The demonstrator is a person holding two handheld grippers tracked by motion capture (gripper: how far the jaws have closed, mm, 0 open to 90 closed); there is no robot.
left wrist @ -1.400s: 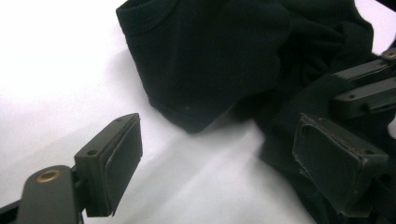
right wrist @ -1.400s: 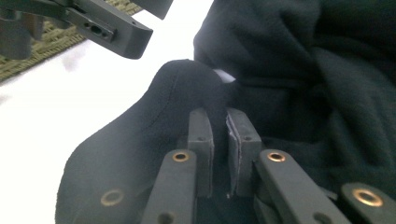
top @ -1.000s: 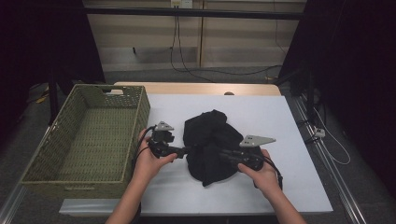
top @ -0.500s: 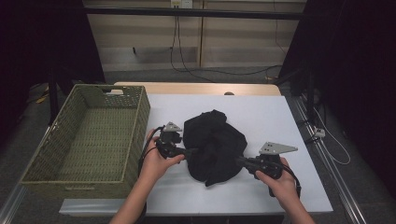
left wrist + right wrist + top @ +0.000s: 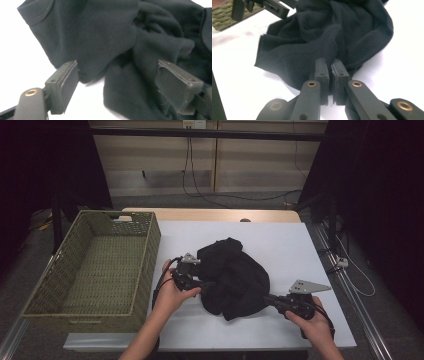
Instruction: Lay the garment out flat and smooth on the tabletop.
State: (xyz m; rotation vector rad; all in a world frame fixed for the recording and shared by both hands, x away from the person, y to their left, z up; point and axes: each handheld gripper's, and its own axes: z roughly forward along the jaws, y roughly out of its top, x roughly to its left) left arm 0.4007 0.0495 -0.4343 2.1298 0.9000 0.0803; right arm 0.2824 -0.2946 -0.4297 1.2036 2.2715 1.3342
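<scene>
White tabletop (image 5: 300, 250) runs under a dark room with pale panels at the far wall. In the high view one black garment (image 5: 232, 277) lies bunched near the middle of the table, and one green woven basket (image 5: 95, 270) stands at the left, its wall just beside the left hand. Two grippers work the cloth from opposite sides: the left gripper (image 5: 206, 284) reaches into its left edge, the right gripper (image 5: 267, 298) pulls at its near right corner, probably to stretch the heap flat.

From the left gripper view, the garment (image 5: 117, 42) sits between the two spread pads (image 5: 66, 82); its jaws have just been closing a little, yet they stand apart with a fold between them and nothing pinched.

Seen from the right gripper view, the right gripper (image 5: 329, 75) has its jaws clamped nearly together on the garment's hem (image 5: 342, 68), with the basket (image 5: 222, 15) showing at the far left.
</scene>
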